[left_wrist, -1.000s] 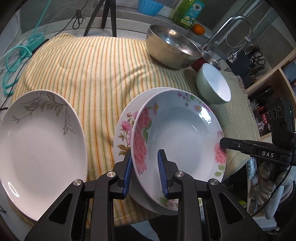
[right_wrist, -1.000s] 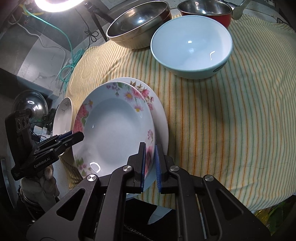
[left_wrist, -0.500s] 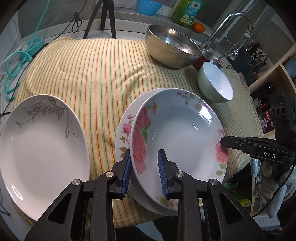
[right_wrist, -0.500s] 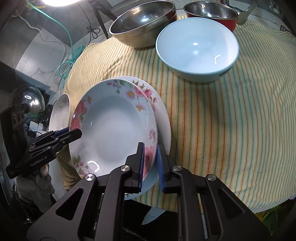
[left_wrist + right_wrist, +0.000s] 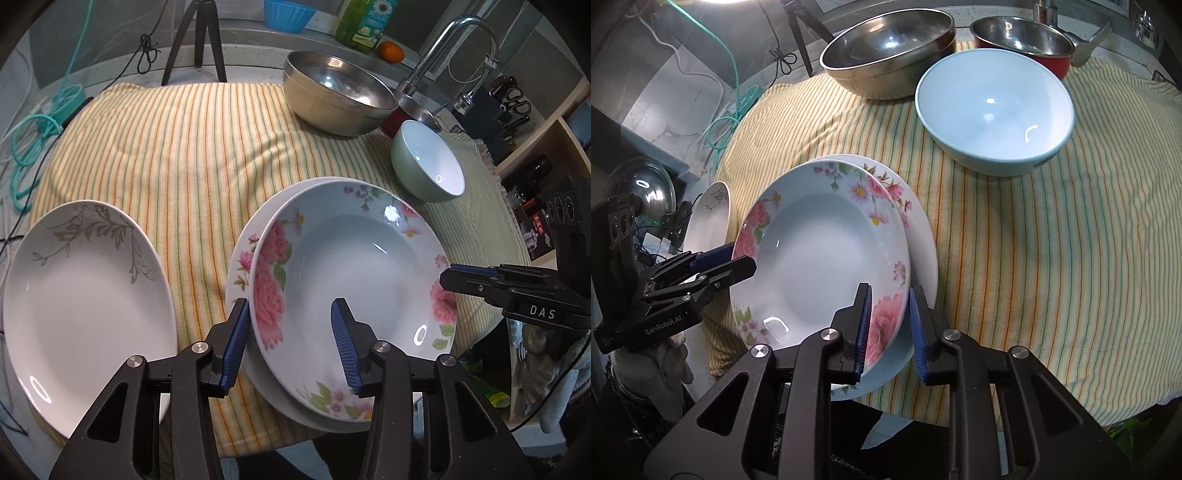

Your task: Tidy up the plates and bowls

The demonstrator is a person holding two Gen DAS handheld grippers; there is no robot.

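A deep floral plate (image 5: 354, 273) rests on a flat floral plate (image 5: 251, 236) on the striped cloth; both also show in the right wrist view, deep plate (image 5: 820, 258), flat plate (image 5: 923, 251). My left gripper (image 5: 291, 332) is open with its jaws either side of the deep plate's near rim. My right gripper (image 5: 889, 319) is open around the opposite rim, its jaws apart from it. A white plate with a grey leaf pattern (image 5: 85, 295) lies to the left. A pale green bowl (image 5: 428, 166) stands at the back right, also in the right wrist view (image 5: 993, 110).
A large steel bowl (image 5: 336, 96) and a small red pot (image 5: 1023, 40) stand at the back by the tap (image 5: 454, 40). A tripod (image 5: 195, 40), a teal cable (image 5: 33, 133) and a shelf (image 5: 532, 147) border the cloth. A pan lid (image 5: 639, 184) sits low left.
Both grippers have opened and let go of the deep floral plate, which now rests on the flat floral plate. The left jaws widened most.
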